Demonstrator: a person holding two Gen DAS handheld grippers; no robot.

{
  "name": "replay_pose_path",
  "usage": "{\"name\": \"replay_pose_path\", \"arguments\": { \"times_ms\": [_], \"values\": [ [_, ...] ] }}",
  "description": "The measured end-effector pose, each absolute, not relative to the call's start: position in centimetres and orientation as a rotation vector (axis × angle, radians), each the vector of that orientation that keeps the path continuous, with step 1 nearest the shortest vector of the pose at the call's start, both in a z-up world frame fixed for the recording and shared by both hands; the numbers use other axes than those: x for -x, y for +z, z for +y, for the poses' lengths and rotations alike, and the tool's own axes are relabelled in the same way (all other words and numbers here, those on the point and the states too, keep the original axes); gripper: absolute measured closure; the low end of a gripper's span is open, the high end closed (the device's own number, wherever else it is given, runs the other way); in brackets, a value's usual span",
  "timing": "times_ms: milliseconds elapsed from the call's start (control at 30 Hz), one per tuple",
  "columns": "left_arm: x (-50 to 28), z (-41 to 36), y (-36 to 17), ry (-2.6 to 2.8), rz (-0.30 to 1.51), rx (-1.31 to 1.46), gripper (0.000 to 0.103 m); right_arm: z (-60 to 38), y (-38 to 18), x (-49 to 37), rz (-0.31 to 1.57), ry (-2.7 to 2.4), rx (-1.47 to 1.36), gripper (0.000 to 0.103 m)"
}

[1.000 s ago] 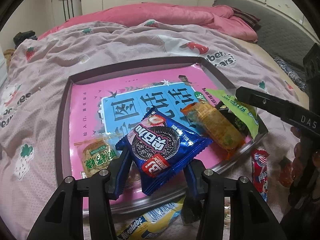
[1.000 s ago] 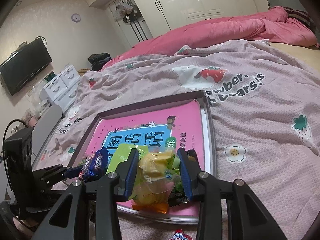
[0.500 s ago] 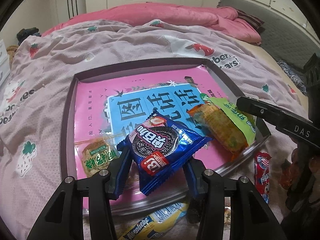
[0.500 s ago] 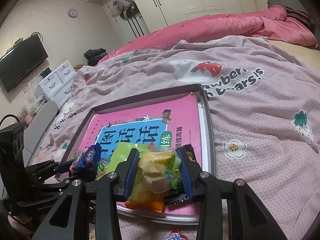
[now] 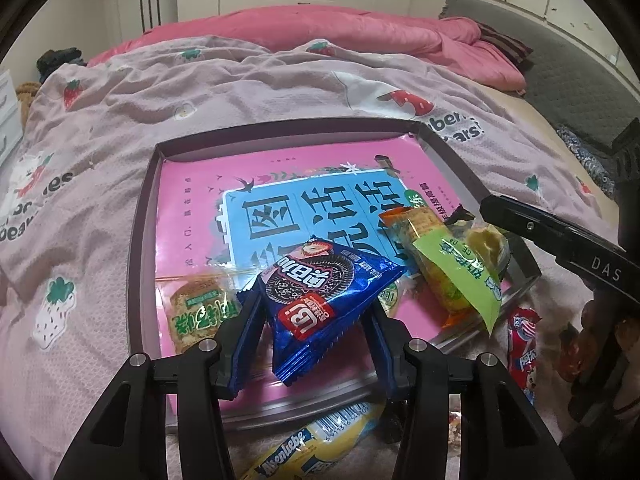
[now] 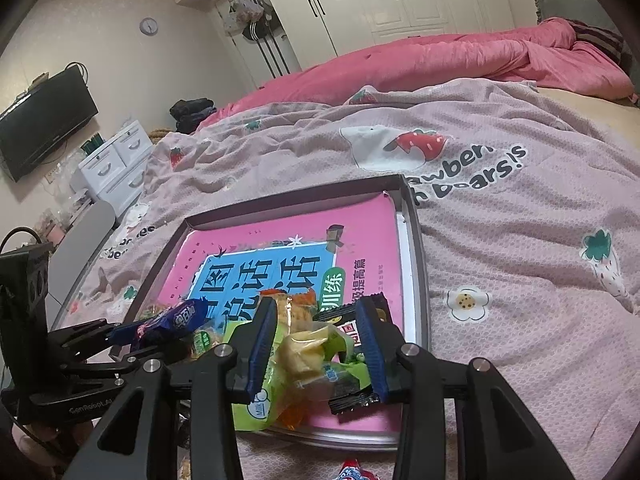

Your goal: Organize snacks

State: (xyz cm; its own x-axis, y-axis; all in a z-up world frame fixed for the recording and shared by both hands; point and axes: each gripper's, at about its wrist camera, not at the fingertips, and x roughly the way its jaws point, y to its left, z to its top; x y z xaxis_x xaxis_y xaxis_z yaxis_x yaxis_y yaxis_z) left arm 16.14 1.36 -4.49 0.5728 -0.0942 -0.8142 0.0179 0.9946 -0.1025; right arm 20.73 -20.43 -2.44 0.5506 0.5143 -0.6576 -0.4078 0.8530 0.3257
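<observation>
Gripping the blue cookie pack (image 5: pixel 320 300) tilted, long axis away from the left gripper (image 5: pixel 312 332).

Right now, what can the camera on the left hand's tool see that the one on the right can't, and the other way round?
Only the left wrist view shows the yellow wafer pack lying on the bedspread short of the tray, and the green biscuit packet in full.

Only the right wrist view shows the wall TV, the clock and the white drawers.

Both show the tray, the blue cookie pack and the green-wrapped snack.
</observation>
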Motion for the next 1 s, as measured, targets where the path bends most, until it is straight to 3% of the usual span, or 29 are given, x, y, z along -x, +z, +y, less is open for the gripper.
{"name": "replay_pose_path", "arguments": {
  "times_ms": [533, 633, 1000],
  "values": [
    [-14.9, 2.8, -1.3, -0.071, 0.896, 0.142, 0.041, -20.7, -0.1, -19.1, 0.741, 0.589, -0.12, 0.058],
    [-14.4, 3.4, -0.2, -0.074, 0.874, 0.156, 0.032, -20.5, 0.7, -18.3, 0.714, 0.609, -0.1, 0.054],
    [-12.1, 4.9, 2.2, -0.058, 0.831, 0.135, 0.03, -18.7, 2.1, -14.5, 0.652, 0.667, 0.043, 0.051]
  ]
}}
